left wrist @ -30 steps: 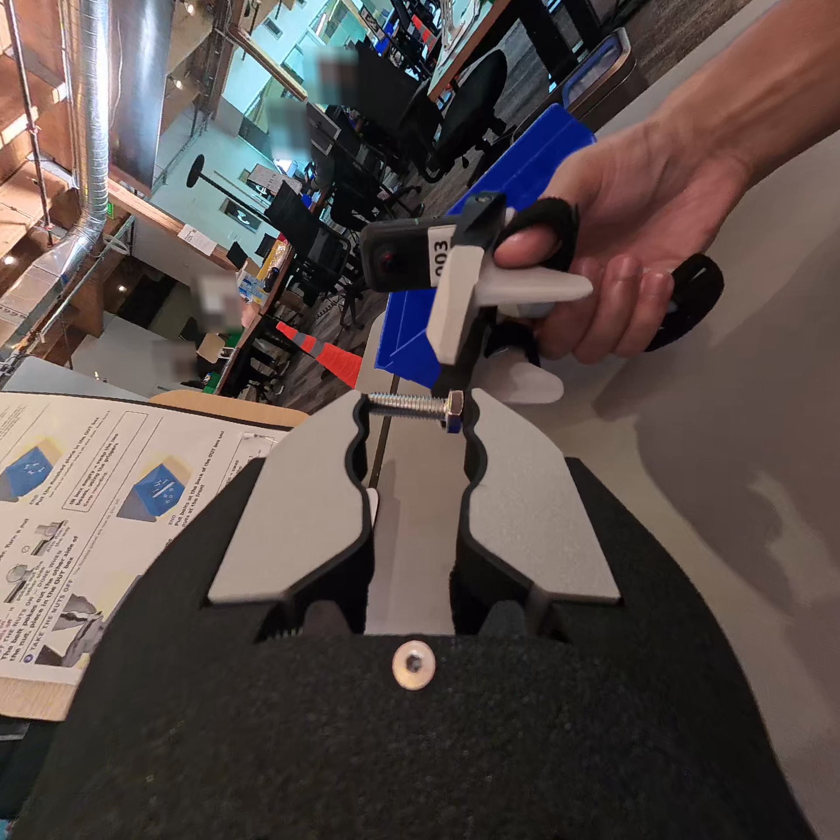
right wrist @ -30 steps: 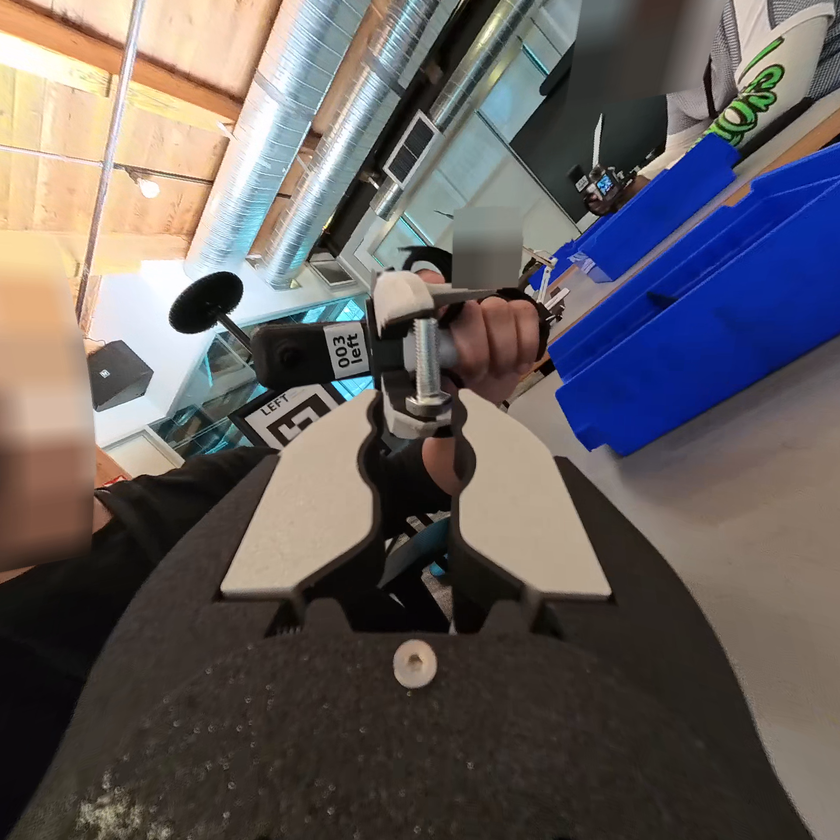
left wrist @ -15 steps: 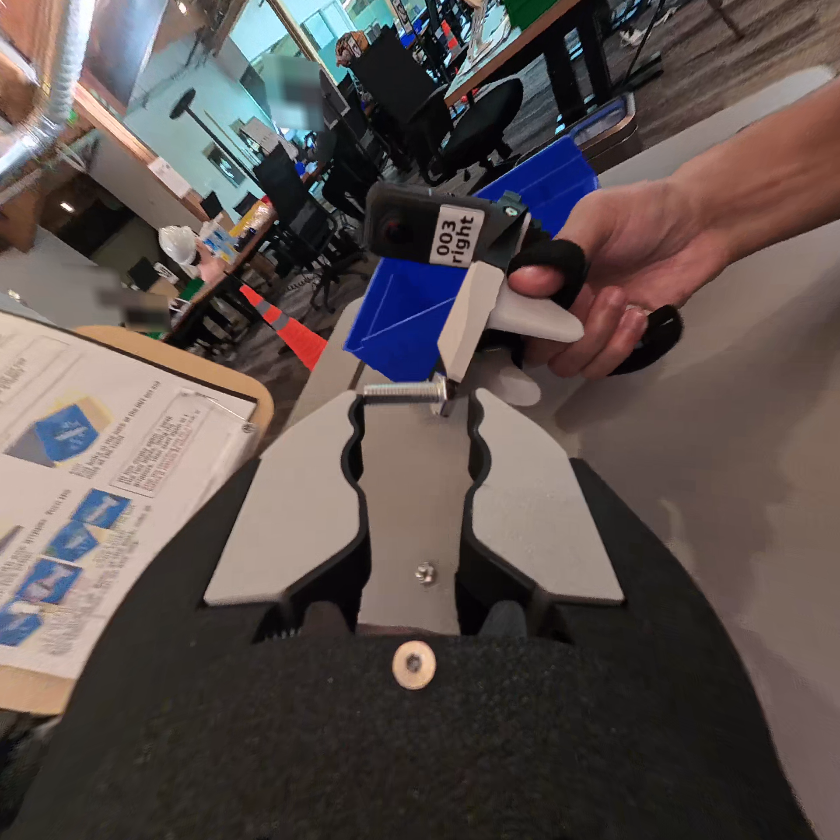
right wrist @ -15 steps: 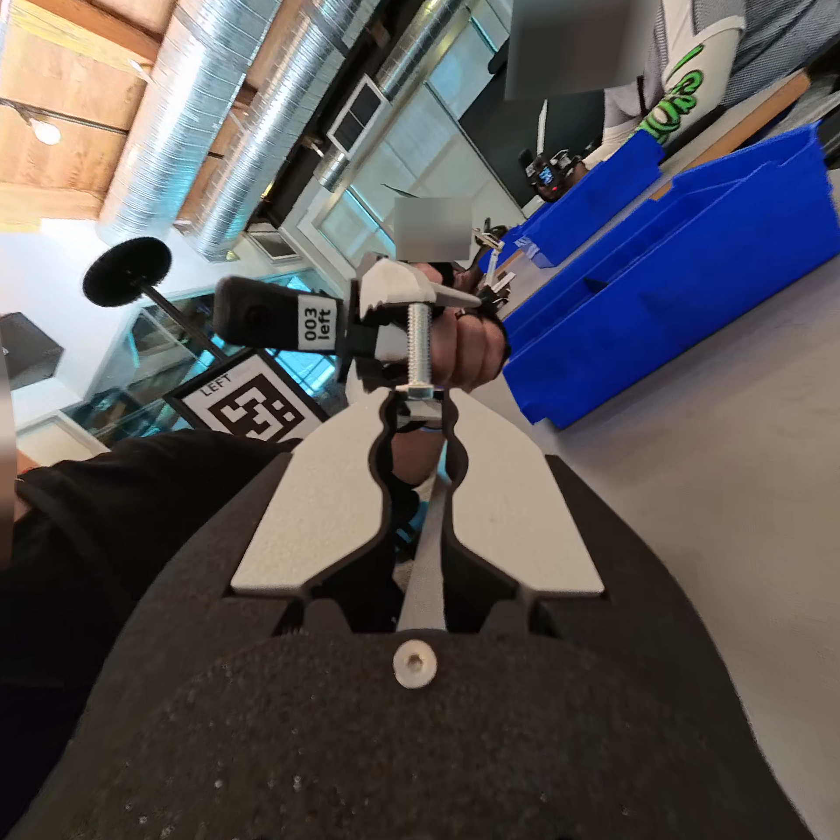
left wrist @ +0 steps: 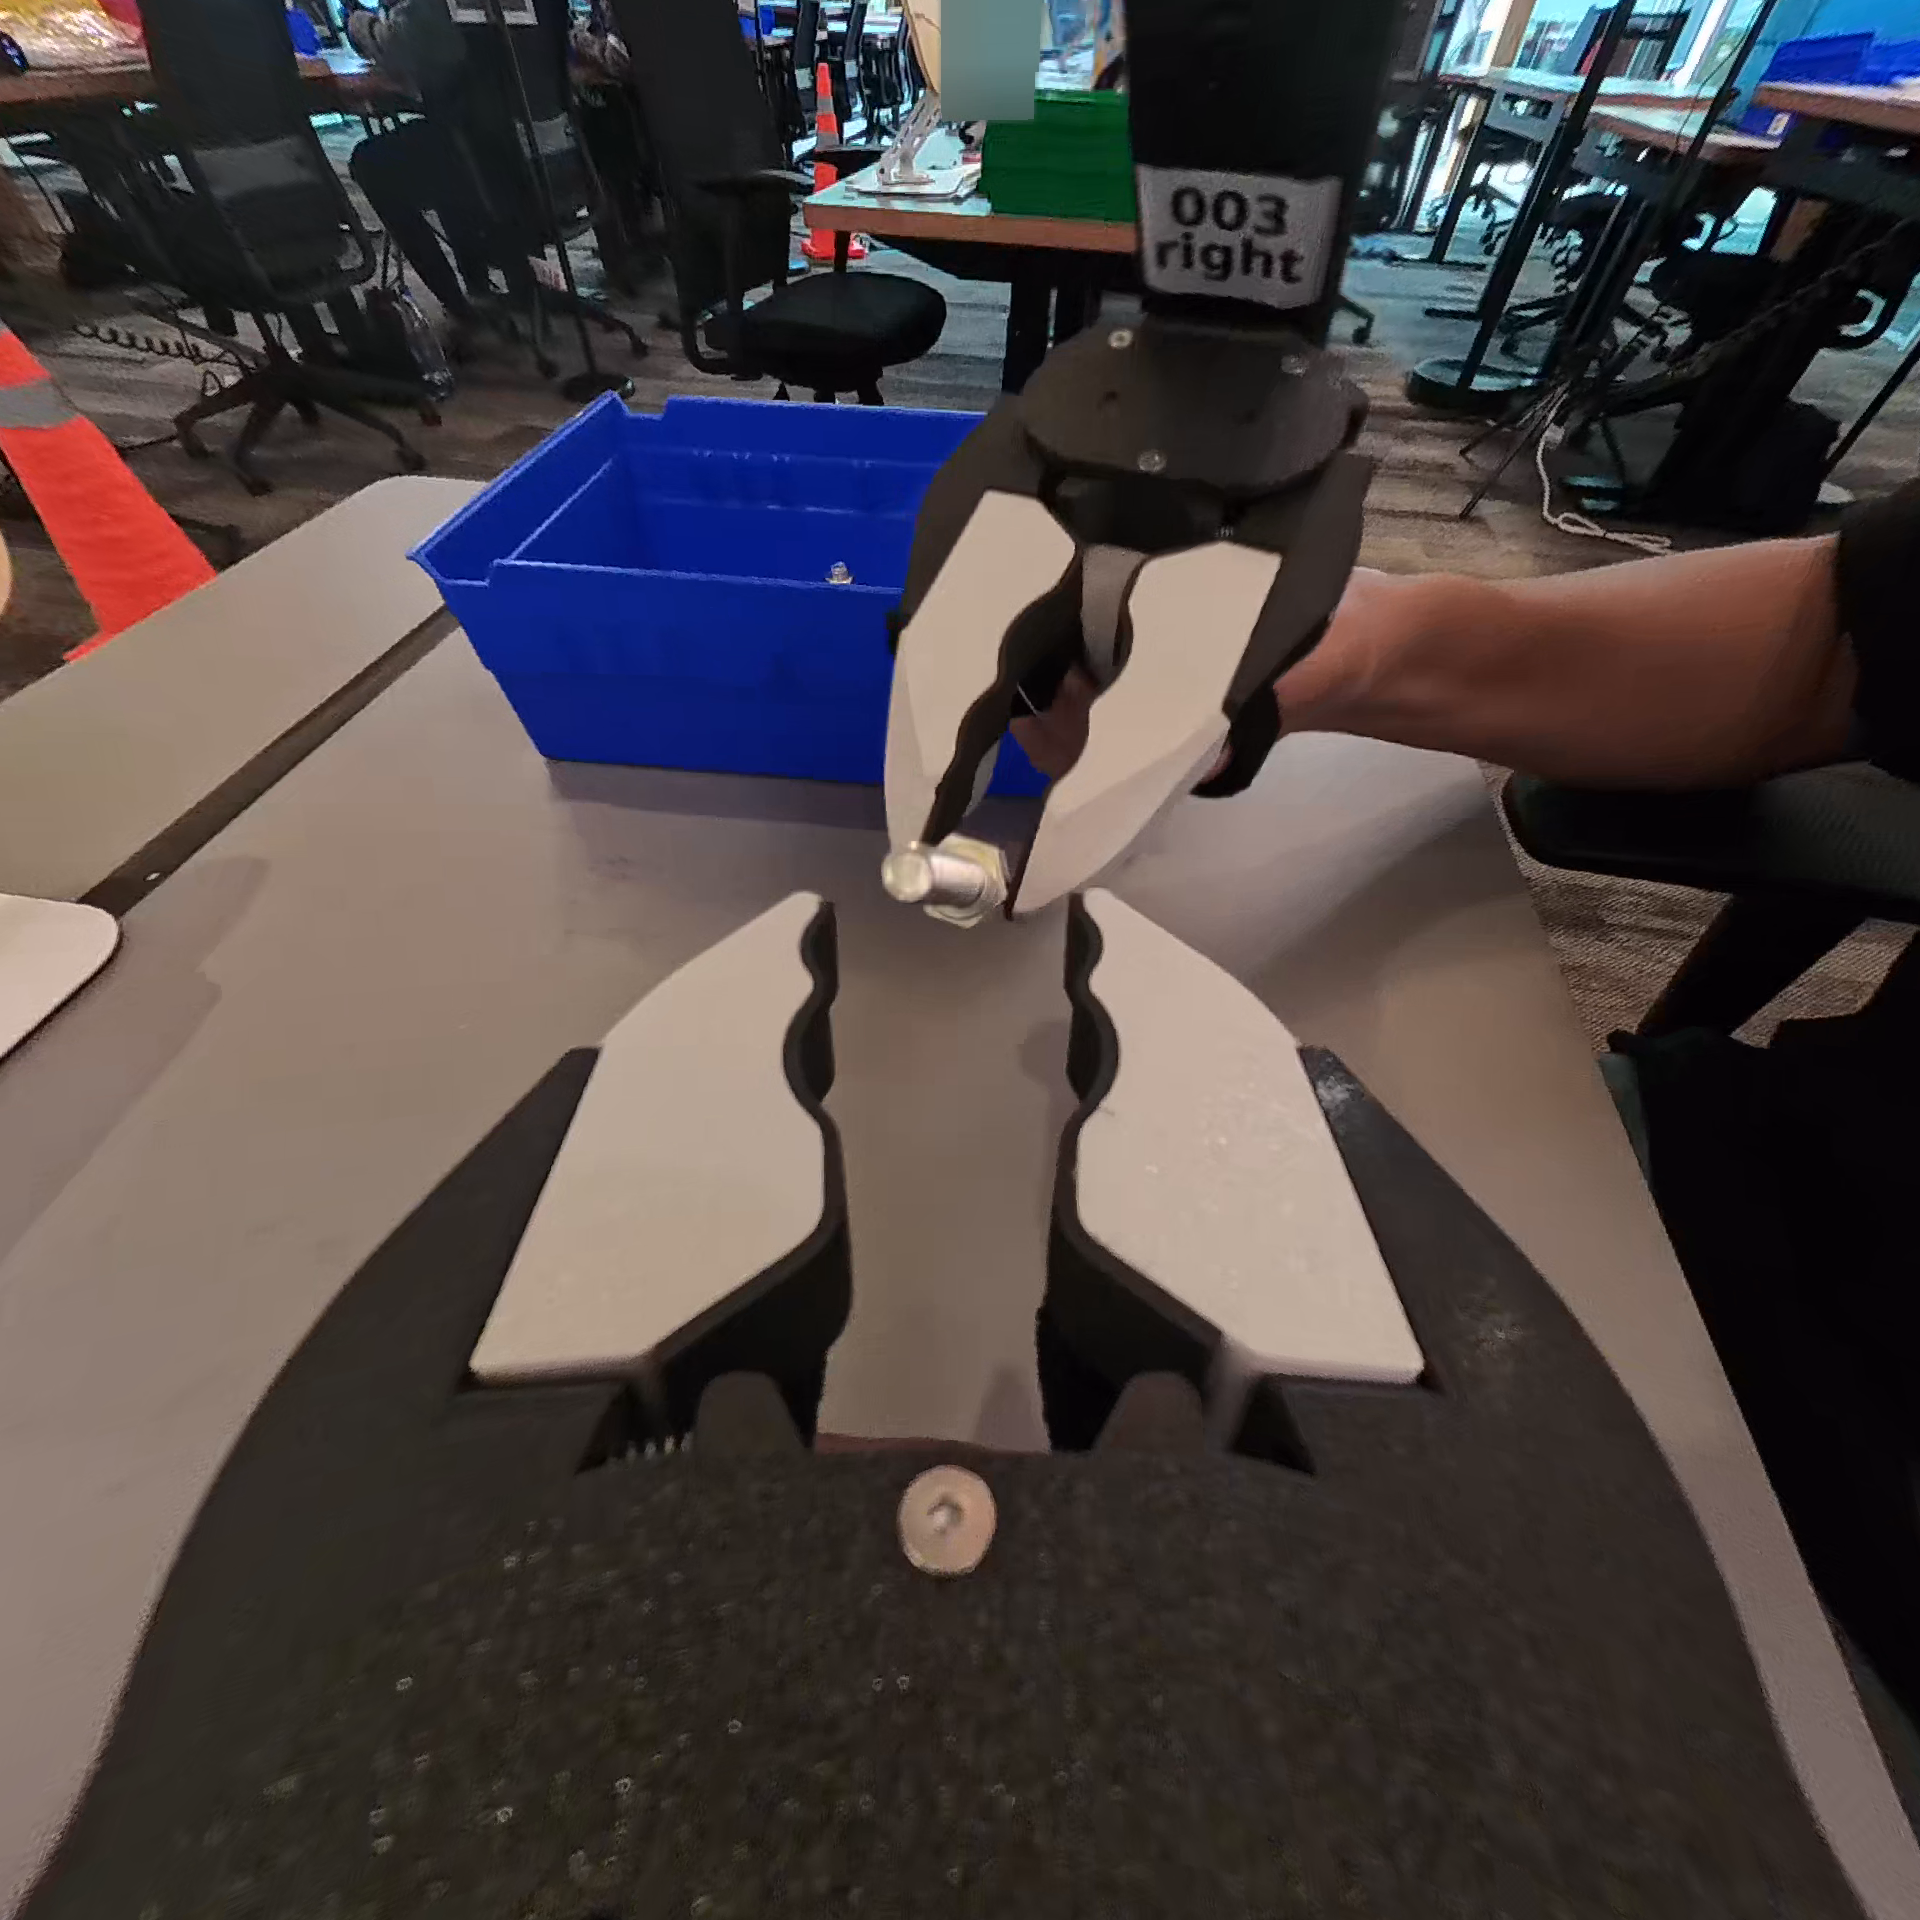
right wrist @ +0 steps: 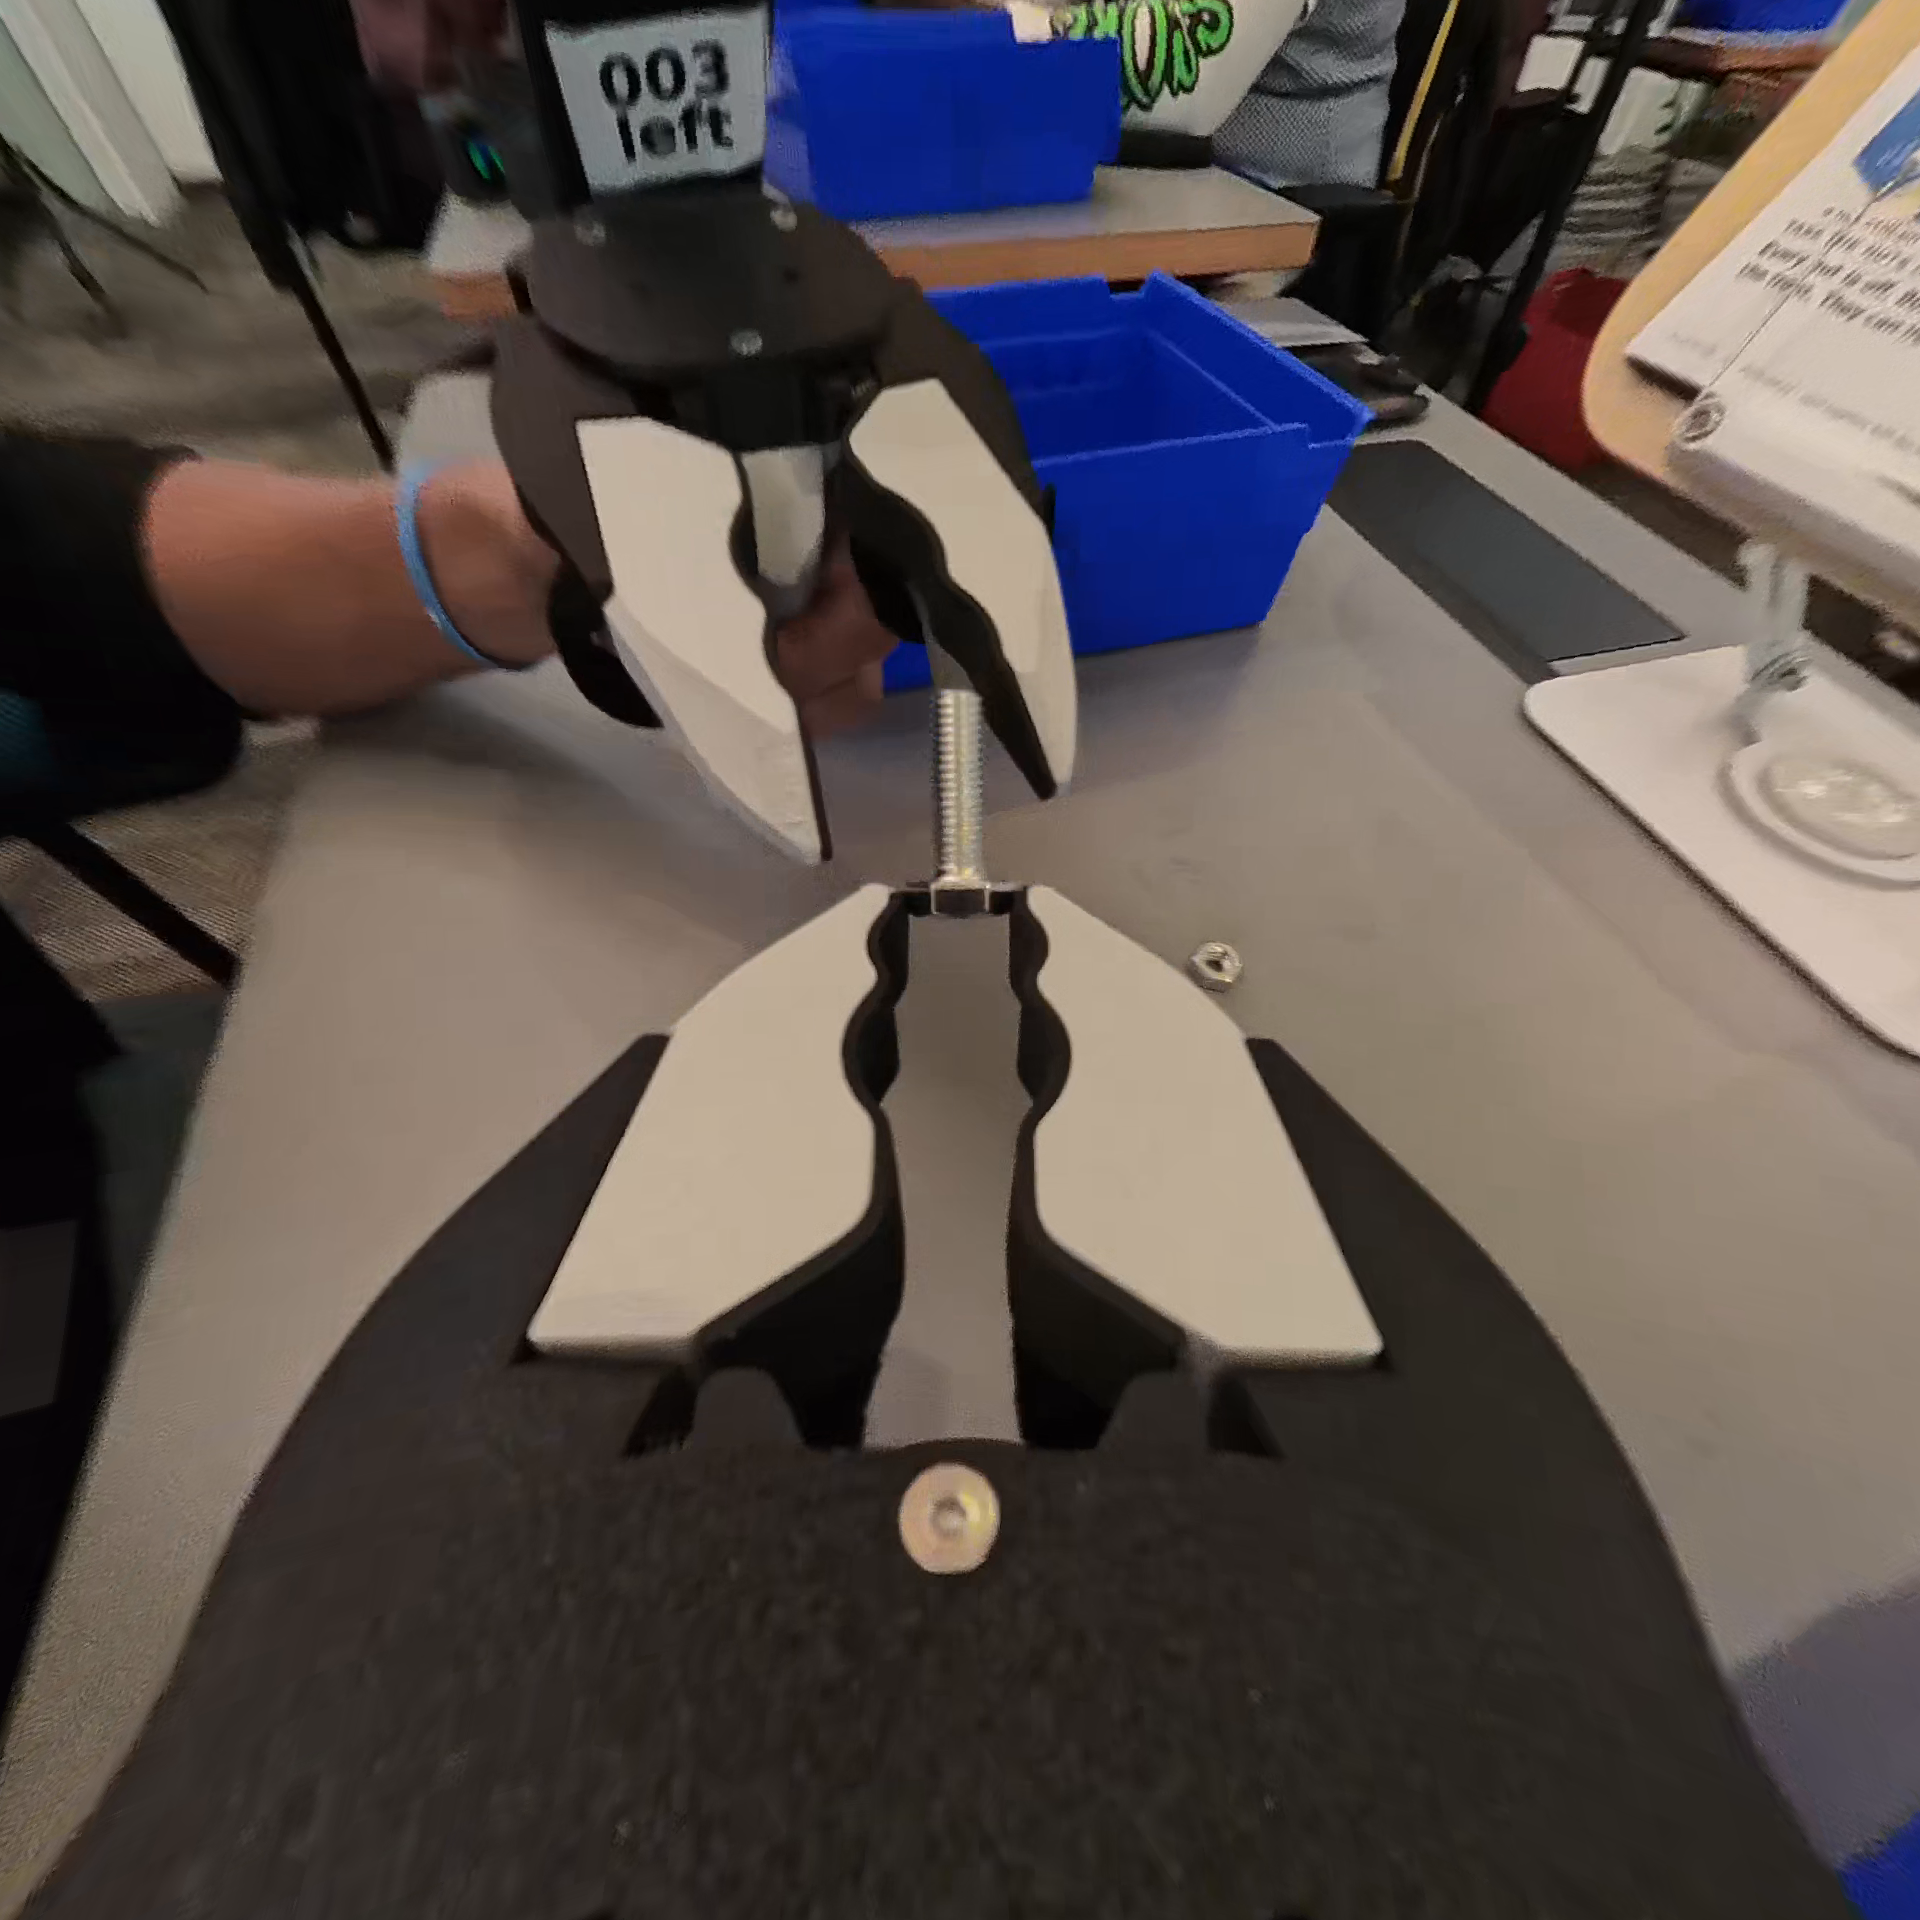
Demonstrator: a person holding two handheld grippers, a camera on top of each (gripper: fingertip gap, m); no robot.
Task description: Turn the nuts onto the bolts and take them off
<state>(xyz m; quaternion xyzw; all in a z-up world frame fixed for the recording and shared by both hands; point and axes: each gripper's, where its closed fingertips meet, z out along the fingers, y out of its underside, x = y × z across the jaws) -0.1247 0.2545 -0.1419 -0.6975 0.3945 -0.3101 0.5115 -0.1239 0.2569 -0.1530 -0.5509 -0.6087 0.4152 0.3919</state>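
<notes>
With the right gripper (right wrist: 956, 914) clenched on the bolt (right wrist: 958, 790) head, shank pointing up-frame, the released left gripper (right wrist: 930, 821) flanks it; nut (right wrist: 1214, 966) lower right.

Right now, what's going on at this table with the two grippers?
A person holds a gripper in each hand over a grey table. The right gripper is clamped on the hex head of a silver threaded bolt. The left gripper is open and empty, its fingers either side of the bolt without gripping it. A loose silver hex nut lies on the table beside the right gripper, so it appears to be off. A blue plastic bin sits behind.
</notes>
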